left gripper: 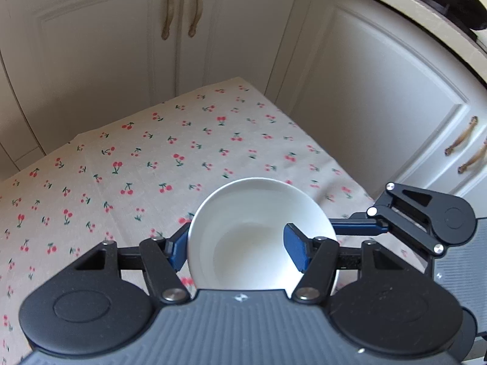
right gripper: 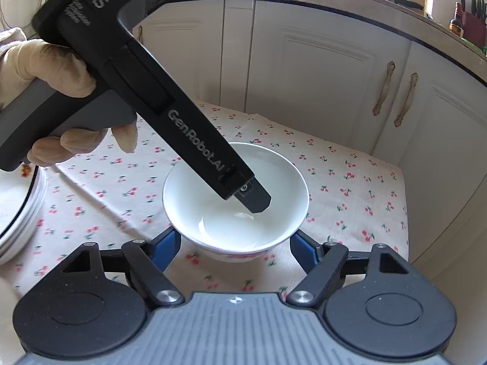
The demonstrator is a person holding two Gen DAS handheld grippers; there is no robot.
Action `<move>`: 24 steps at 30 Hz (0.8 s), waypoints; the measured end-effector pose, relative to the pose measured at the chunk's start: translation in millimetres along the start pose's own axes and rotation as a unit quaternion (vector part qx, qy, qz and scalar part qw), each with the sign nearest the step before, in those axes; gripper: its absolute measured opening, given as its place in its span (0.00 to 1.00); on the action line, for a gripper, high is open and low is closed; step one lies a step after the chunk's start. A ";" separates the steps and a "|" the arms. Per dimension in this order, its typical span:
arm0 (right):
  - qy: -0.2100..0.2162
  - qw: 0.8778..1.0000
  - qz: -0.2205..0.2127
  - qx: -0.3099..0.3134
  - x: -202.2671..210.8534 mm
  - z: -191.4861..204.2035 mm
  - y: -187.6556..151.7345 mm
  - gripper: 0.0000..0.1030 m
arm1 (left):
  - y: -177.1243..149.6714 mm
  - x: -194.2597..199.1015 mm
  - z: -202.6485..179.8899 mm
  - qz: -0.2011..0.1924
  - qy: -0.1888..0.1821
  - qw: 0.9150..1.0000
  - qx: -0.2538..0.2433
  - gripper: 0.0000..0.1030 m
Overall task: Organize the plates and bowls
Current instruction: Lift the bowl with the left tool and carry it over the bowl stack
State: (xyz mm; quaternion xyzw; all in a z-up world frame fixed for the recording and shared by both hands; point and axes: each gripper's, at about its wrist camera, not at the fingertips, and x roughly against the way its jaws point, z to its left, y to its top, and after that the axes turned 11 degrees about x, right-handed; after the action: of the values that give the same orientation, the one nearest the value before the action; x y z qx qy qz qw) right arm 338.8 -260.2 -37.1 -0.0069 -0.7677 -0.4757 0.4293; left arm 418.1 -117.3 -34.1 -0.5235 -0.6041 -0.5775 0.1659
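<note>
Left wrist view: our left gripper (left gripper: 240,251) pinches the bowl's (left gripper: 258,210) rim to lift it; our right gripper (right gripper: 234,251) stands released, steadying nothing.

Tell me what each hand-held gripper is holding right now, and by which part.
The left hand-held gripper grips the white bowl by its rim, one finger inside and one outside. The right hand-held gripper holds nothing; its fingers stand open beside the bowl.
</note>
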 end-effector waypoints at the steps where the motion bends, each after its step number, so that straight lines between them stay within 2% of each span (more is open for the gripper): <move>1: 0.001 1.000 0.000 -0.002 5.4 2.8 -0.8 0.80 | -4.2 5.6 -4.7 -0.004 0.000 1.000 -0.006 0.61; 9: 0.000 1.000 -0.009 -0.001 50.2 40.3 -8.3 0.80 | -44.2 39.9 -25.3 -0.013 0.010 1.000 -0.020 0.61; 24: 0.001 1.000 -0.022 0.009 109.6 89.7 -11.6 0.80 | -96.2 100.3 -47.2 -0.034 -0.004 0.999 -0.028 0.61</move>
State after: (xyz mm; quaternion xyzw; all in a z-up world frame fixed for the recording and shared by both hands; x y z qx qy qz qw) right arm 206.2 -244.1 11.4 0.0143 -0.7715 -0.4782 0.4195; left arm 280.0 -93.5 9.4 -0.5090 -0.6061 -0.5973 0.1294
